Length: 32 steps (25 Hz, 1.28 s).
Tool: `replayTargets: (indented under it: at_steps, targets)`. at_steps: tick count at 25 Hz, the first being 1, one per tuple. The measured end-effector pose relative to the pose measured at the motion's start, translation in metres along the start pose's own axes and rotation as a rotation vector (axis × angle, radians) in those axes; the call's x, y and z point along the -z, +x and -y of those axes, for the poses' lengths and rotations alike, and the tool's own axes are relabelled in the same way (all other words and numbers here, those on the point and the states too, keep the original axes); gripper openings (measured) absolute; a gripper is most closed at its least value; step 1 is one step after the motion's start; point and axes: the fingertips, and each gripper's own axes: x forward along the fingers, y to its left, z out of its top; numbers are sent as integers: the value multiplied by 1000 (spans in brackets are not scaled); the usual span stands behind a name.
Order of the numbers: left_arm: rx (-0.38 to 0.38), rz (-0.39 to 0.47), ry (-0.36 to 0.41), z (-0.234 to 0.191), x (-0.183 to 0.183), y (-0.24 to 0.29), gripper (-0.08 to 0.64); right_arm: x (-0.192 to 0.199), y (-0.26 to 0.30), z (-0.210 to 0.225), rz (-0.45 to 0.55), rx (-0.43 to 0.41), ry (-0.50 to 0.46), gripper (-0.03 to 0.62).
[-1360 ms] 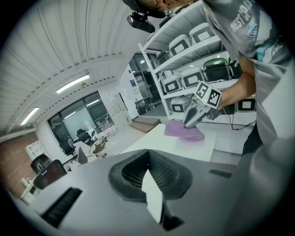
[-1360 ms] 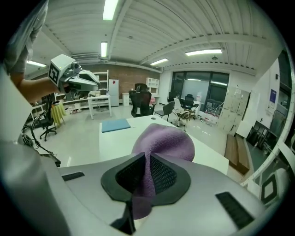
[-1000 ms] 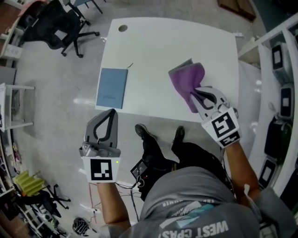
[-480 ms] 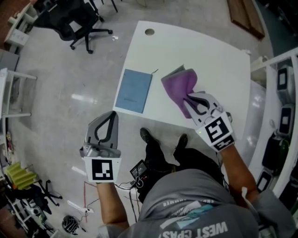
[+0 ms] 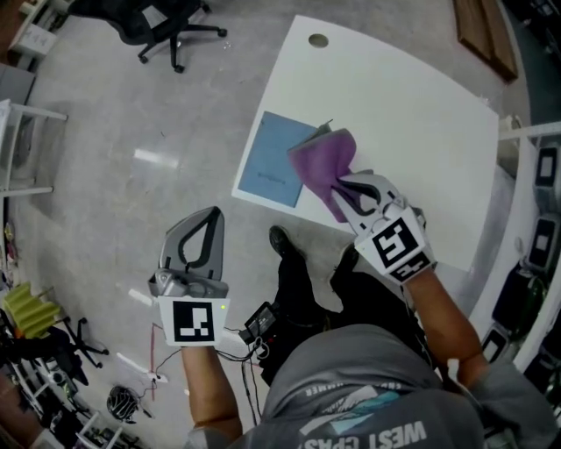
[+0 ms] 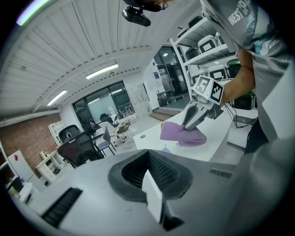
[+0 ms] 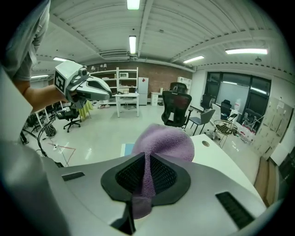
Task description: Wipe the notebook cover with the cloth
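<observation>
A light blue notebook (image 5: pixel 273 158) lies flat near the front left edge of the white table (image 5: pixel 412 114). My right gripper (image 5: pixel 344 195) is shut on a purple cloth (image 5: pixel 322 161), whose free end hangs over the notebook's right edge. In the right gripper view the purple cloth (image 7: pixel 163 144) bulges past the jaws, a strip pinched between them, and a corner of the notebook (image 7: pixel 126 149) shows below. My left gripper (image 5: pixel 200 230) hovers off the table over the floor, shut, with nothing in it. The left gripper view shows the cloth (image 6: pixel 181 134) and right gripper (image 6: pixel 190 120) ahead.
The table has a round cable hole (image 5: pixel 318 40) at its far left. A black office chair (image 5: pixel 158 19) stands on the floor beyond. Shelving with boxes (image 5: pixel 536 237) lines the right side. The person's feet (image 5: pixel 282 240) are just below the table's front edge.
My right gripper has carried the cloth leftward across the table to the notebook's right edge. The left gripper has stayed where it was.
</observation>
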Motion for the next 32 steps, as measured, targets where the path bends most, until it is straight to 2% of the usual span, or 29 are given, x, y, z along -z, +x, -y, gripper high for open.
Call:
replayTargets:
  at_steps: [9,17,28,32]
  targets:
    - [27,-54,-87,-10,69,1,3,22,80,-46,-92,-106,29,55]
    - [47,-82,-136,-8,105,9,3,56,128,-66,-186,-169,3,56]
    - [17,-123,-179,-30,141,-7,3,14,199,-112,-193,-287,-118,57]
    - [16,-128,-177,-34,142,-7,3,2,212,-119,-179,-300,-107,57]
